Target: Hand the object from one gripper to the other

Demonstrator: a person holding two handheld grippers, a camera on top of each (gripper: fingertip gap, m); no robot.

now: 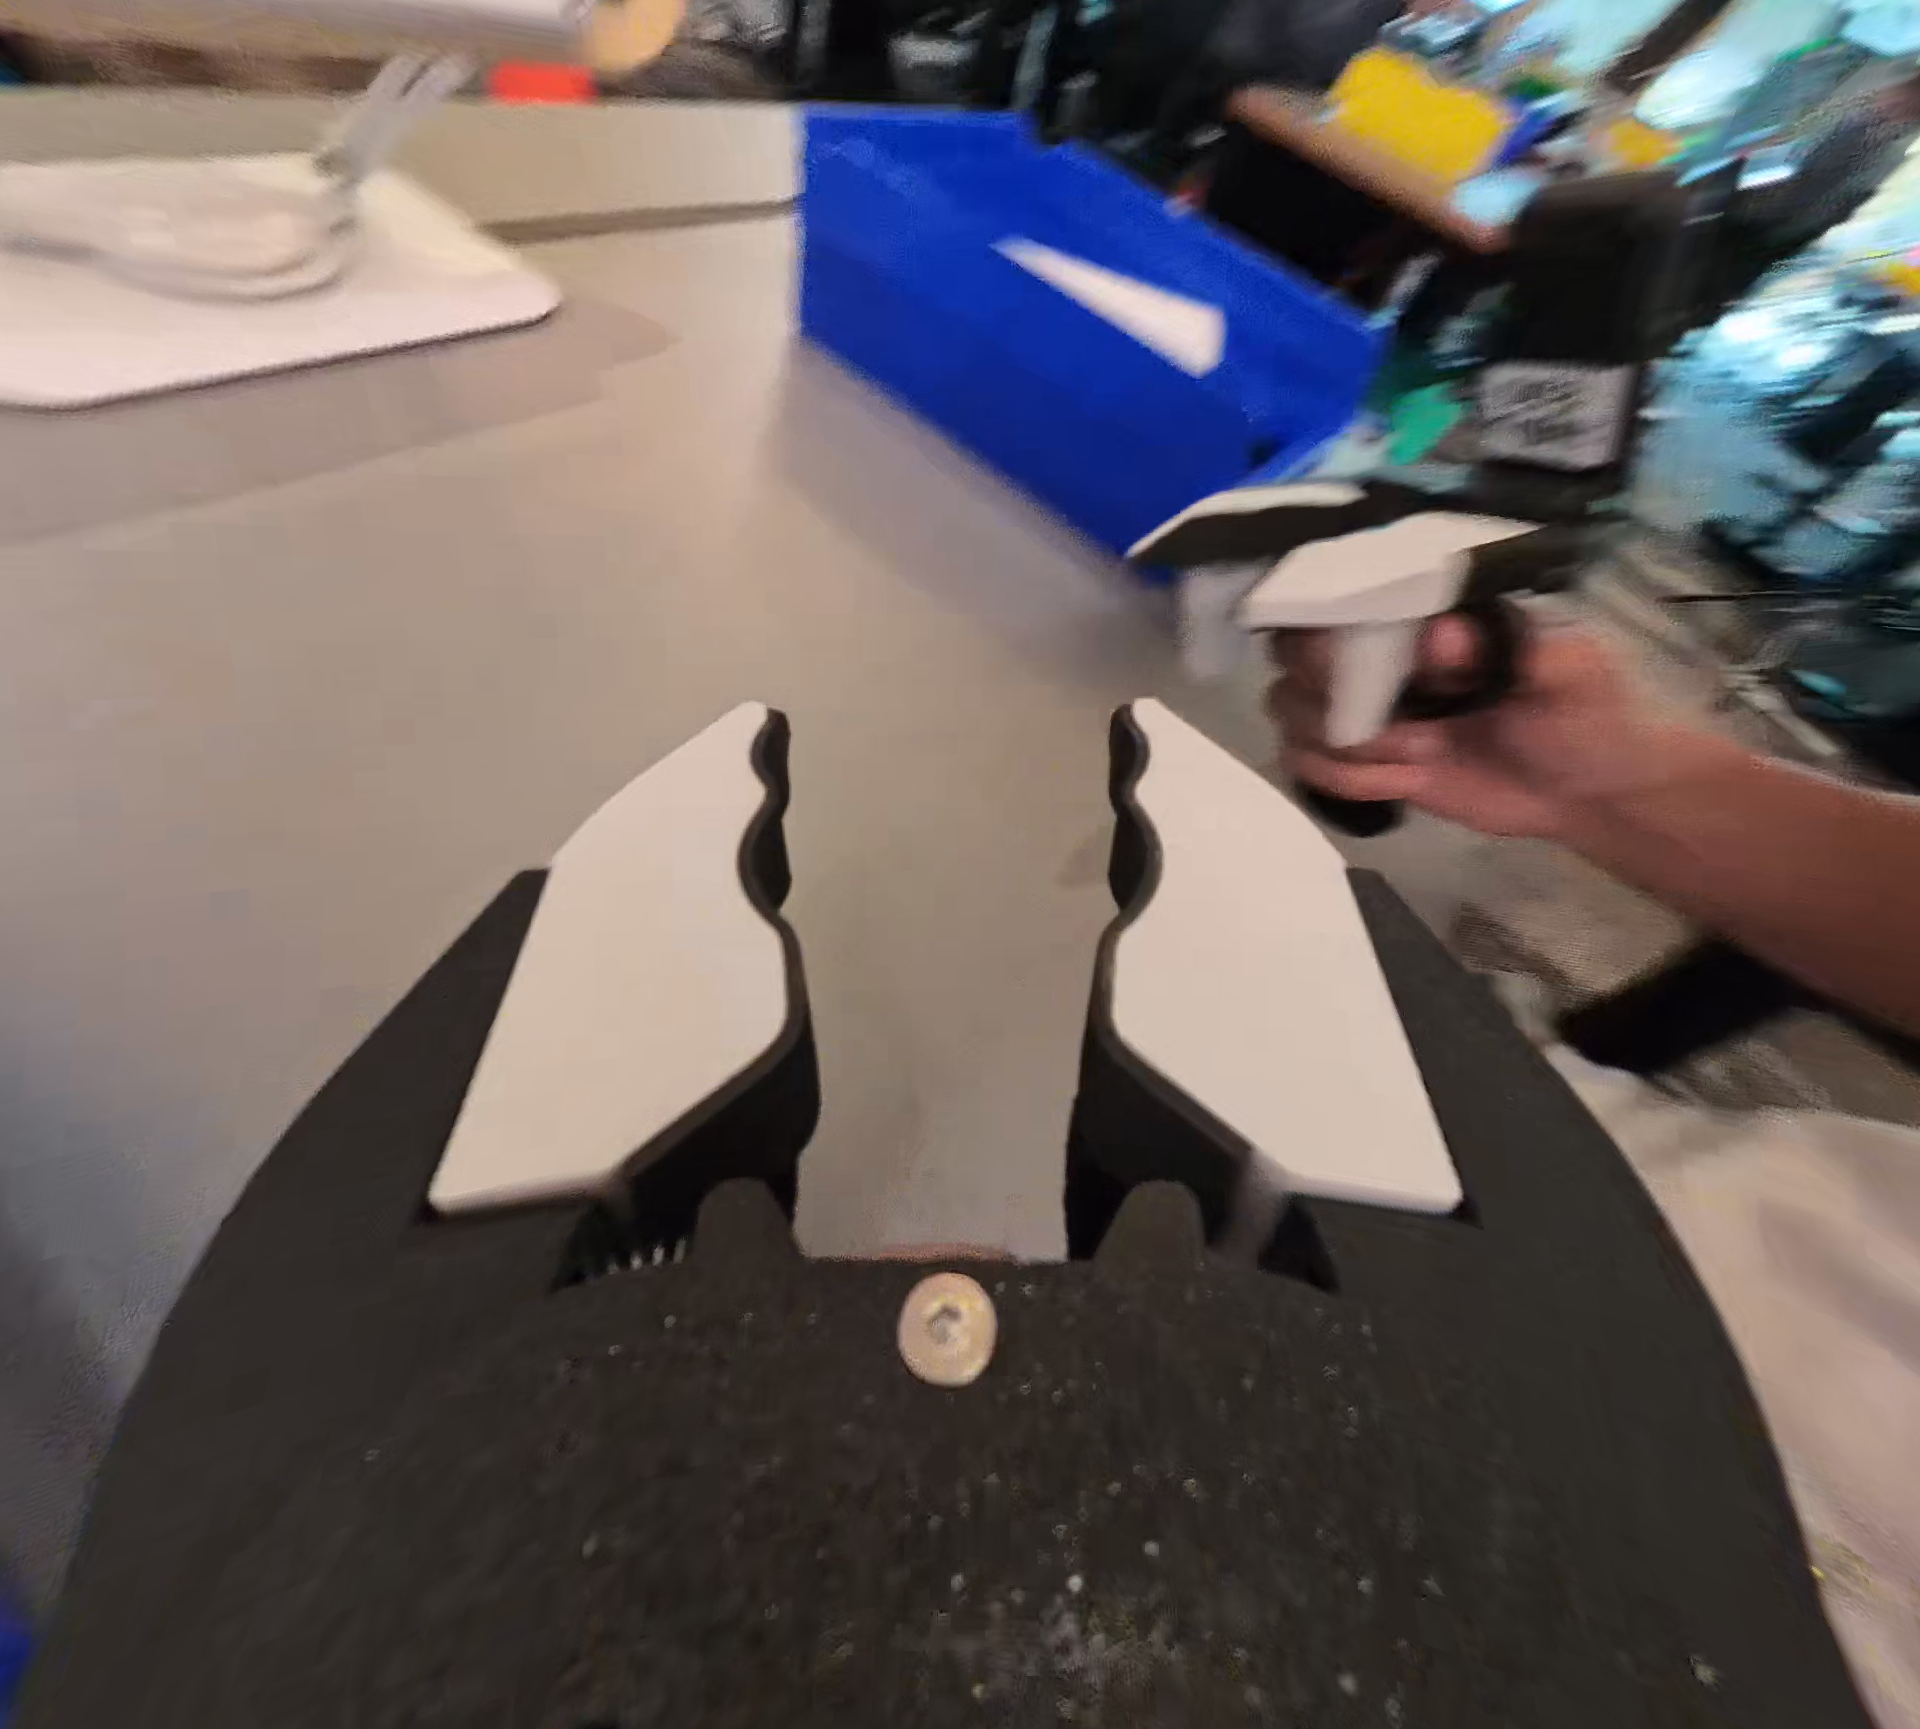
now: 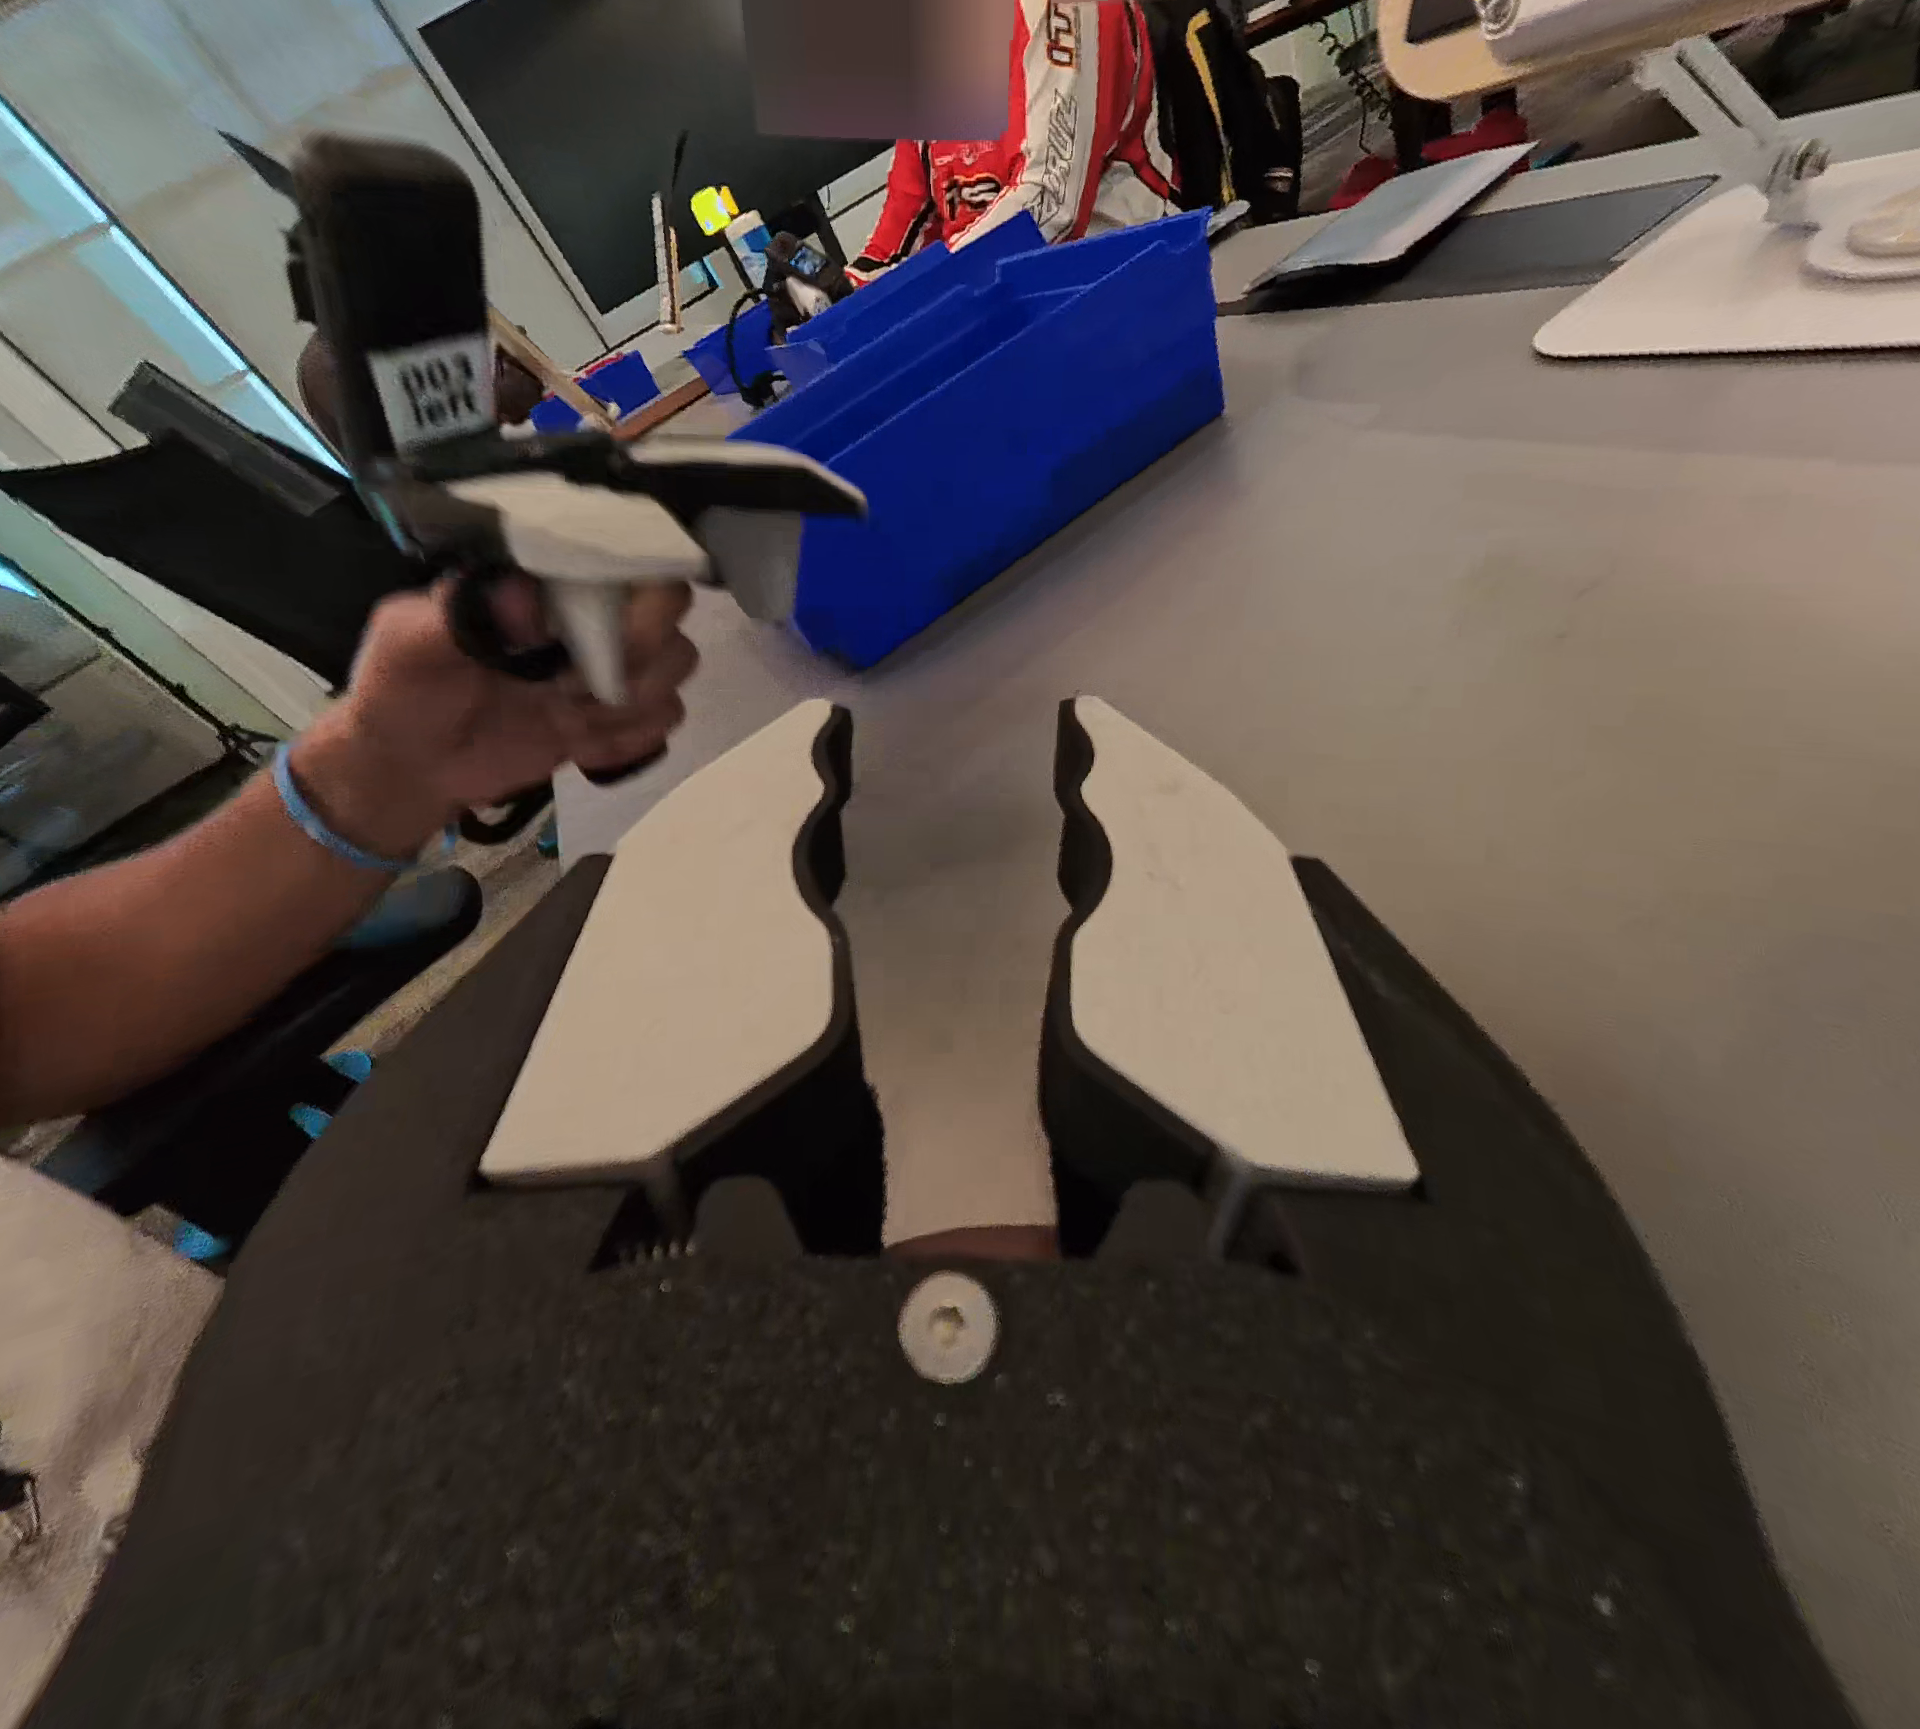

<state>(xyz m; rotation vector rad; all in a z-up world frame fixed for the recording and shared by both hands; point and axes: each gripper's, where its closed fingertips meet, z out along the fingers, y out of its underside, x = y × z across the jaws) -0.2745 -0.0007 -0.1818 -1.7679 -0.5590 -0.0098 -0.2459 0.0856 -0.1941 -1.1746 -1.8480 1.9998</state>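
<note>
Fingers (image 1: 665, 952) of both grippers spread apart, empty, near blue bin (image 1: 1039, 329).

white sticker (image 2: 433, 396) with dark writing seen on the left gripper (image 2: 800, 526), blurred sticker (image 1: 1545, 417) on the right gripper (image 1: 1226, 557), writing on a red and white shirt (image 2: 1049, 121), white label (image 1: 1122, 303) on the blue bin (image 1: 1039, 391), none read out

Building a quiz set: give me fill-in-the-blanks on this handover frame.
1. The left hand-held gripper has its jaws ____.
2. Between the fingers of the right hand-held gripper there is ____.
3. The bin on the table is coloured ____.

Missing words: open; nothing; blue
</note>
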